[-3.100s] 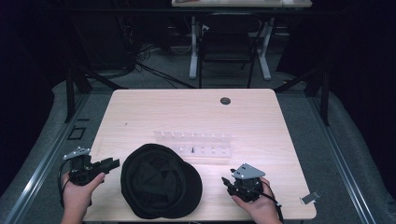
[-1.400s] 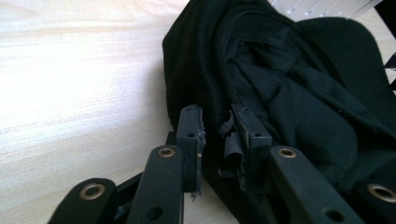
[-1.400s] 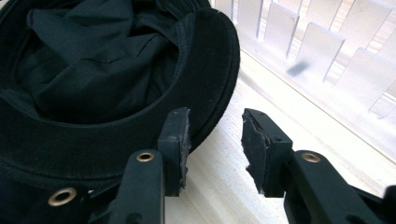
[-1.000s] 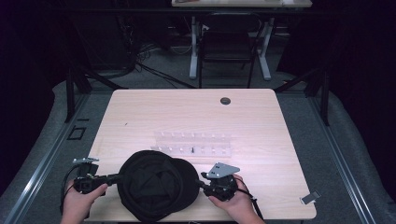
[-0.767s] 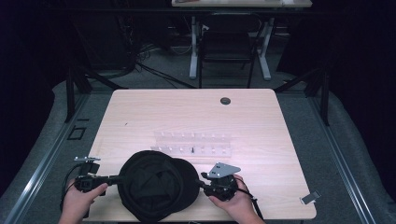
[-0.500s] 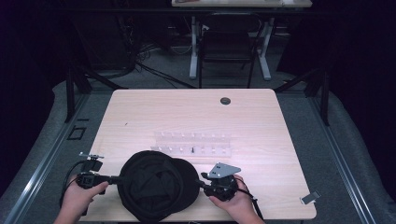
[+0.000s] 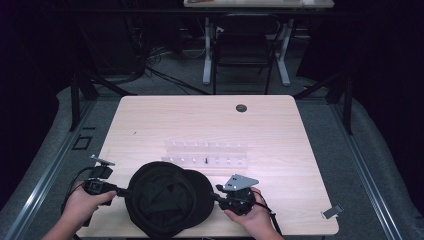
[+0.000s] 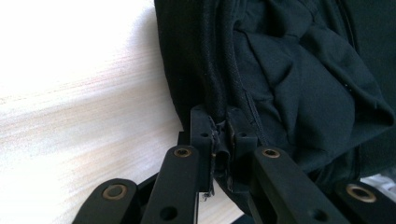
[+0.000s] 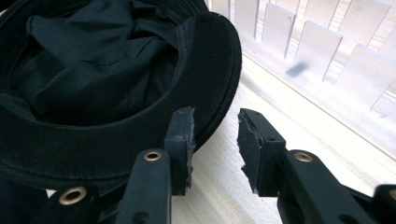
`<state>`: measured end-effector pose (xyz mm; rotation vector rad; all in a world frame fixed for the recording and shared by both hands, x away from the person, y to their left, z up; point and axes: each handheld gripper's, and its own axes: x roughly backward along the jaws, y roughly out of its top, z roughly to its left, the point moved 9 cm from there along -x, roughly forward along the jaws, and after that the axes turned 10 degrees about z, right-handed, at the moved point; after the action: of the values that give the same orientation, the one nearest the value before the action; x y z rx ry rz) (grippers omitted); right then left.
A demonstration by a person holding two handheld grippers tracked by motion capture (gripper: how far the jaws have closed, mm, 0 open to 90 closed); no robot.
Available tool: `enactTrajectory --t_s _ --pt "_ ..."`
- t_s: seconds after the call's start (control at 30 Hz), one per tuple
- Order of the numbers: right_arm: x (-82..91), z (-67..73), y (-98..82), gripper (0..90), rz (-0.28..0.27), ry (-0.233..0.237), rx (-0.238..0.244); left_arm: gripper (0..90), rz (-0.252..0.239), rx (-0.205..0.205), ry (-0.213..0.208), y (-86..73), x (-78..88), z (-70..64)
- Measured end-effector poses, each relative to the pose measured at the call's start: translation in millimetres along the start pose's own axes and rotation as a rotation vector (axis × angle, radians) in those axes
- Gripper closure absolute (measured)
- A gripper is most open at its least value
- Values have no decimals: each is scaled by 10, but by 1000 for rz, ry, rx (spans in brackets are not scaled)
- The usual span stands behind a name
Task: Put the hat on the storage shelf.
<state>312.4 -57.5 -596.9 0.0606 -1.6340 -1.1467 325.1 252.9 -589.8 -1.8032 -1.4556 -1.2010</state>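
A black cap (image 7: 165, 200) lies upside down near the table's front edge, its hollow facing up and its brim to the right. My left gripper (image 7: 125, 191) comes in from the left. Its jaws have just been closing and are now shut on the cap's rim (image 8: 289, 79), with the fabric edge pinched between the pads of the left gripper (image 8: 219, 130). My right gripper (image 7: 216, 196) sits at the brim's right edge. In the right gripper view the right gripper (image 9: 215, 135) is open, bare table shows between the pads, and the cap's brim (image 9: 219, 56) lies against the left pad.
A clear plastic rack (image 7: 205, 152) with upright dividers stands just behind the cap, close to the right gripper (image 9: 317, 51). A cable hole (image 7: 241, 108) is at the table's back. A small silver piece (image 7: 332, 212) lies at the front right corner.
Since the earliest frame both grippers have come in to the cap's sides. Over the last second the left jaws closed on the rim and the left hand rose slightly. The right gripper stayed put.
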Motion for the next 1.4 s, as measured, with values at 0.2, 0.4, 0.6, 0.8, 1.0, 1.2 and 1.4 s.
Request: enactTrajectory --t_s 0.2,0.4,0.6,0.8,1.0,1.2,1.4 --pt "-5 -15 -14 646 5 -6 -5 847 0 8 -35 9 83 -70" --pt "-11 -39 -38 642 18 -14 -9 849 14 12 -72 1 165 -130" --pt "-24 -63 -62 636 31 -19 -19 849 24 2 -60 29 256 -237" --pt "-24 -87 -88 626 44 -18 -29 852 20 41 -89 65 351 -318" --pt "-13 -123 -120 624 60 -35 -32 855 -8 39 -114 109 467 -404" --pt "27 -178 -130 623 54 -41 -48 856 -16 55 -165 139 563 -480" --pt "58 -242 -144 619 53 -51 -65 857 -27 46 -243 159 643 -635"
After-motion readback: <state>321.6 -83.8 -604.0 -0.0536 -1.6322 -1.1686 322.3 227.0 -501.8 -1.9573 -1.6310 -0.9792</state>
